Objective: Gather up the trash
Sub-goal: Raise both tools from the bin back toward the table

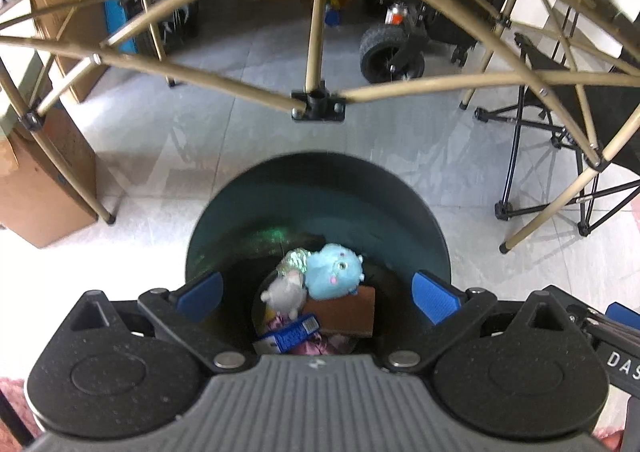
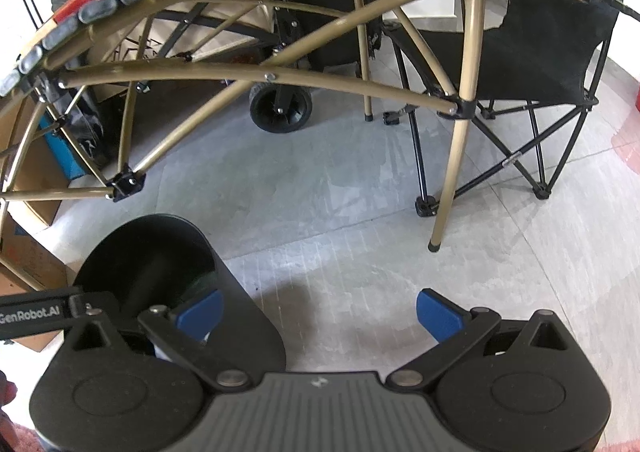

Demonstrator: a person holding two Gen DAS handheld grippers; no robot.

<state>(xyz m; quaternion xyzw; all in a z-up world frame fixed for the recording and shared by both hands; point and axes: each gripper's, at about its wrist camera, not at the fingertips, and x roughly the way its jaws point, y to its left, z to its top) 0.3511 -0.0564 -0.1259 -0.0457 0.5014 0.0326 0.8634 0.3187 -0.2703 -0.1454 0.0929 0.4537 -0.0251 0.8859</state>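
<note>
1. Down inside the dark green round plastic bin (image 1: 320, 196), on its bottom, lies the collected trash: a fluffy light-blue plush toy (image 1: 334, 272) with a pink spot, a smaller grey plush toy (image 1: 285, 292) touching it, a crinkled shiny foil wrapper (image 1: 295, 261) behind them, a brown cardboard piece (image 1: 344, 310) and a blue printed carton (image 1: 290, 336) on pink scraps.
2. The bin's smooth wall is glossy within and matte black outside (image 2: 244, 316); it stands on the pale grey tiled floor (image 1: 240, 140).
3. The left gripper (image 1: 318, 297) hangs over the bin mouth, tilted steeply down, its ribbed blue fingers (image 1: 434, 296) spread wide with nothing between them.
4. The right gripper (image 2: 318, 314) hovers beside the bin over bare floor, fingers (image 2: 438, 314) equally spread and empty.
5. Beyond stand the gold metal tube frame of a folding table (image 2: 256, 74), a black fabric folding chair (image 2: 552, 48), a knobbly black rubber wheel (image 1: 386, 52) and brown cardboard boxes (image 1: 44, 188).
</note>
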